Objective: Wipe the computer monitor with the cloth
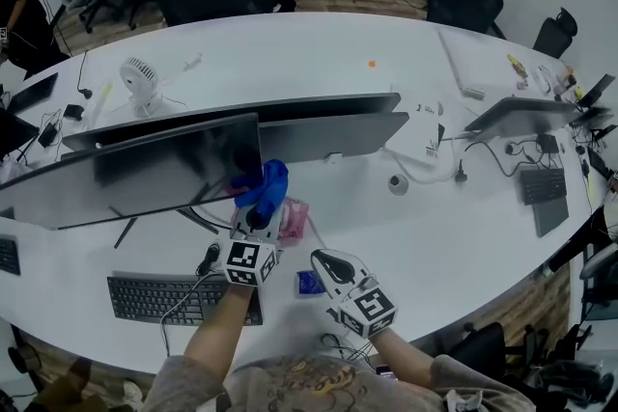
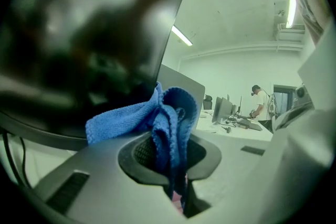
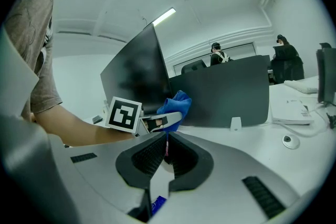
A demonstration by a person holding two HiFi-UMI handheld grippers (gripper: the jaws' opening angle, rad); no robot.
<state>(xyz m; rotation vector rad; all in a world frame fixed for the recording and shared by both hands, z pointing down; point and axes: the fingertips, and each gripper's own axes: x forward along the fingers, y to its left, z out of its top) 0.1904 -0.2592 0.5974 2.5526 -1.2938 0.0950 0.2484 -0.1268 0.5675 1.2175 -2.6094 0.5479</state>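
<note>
The wide dark monitor (image 1: 145, 171) stands at the left of the white desk. My left gripper (image 1: 257, 219) is shut on a bunched blue cloth (image 1: 264, 187), which it holds up against the screen's lower right corner. In the left gripper view the cloth (image 2: 157, 118) hangs out of the closed jaws in front of the dark screen (image 2: 79, 44). My right gripper (image 1: 325, 262) hovers low over the desk to the right, shut and holding nothing. The right gripper view shows the left gripper (image 3: 160, 122), the cloth (image 3: 176, 104) and the monitor (image 3: 137, 73).
A pink item (image 1: 294, 219) and a small blue item (image 1: 309, 283) lie on the desk near the grippers. A keyboard (image 1: 159, 297) sits in front of the monitor, with a second monitor (image 1: 333, 132) behind. A small fan (image 1: 142, 79), cables and a laptop (image 1: 526, 114) are further off.
</note>
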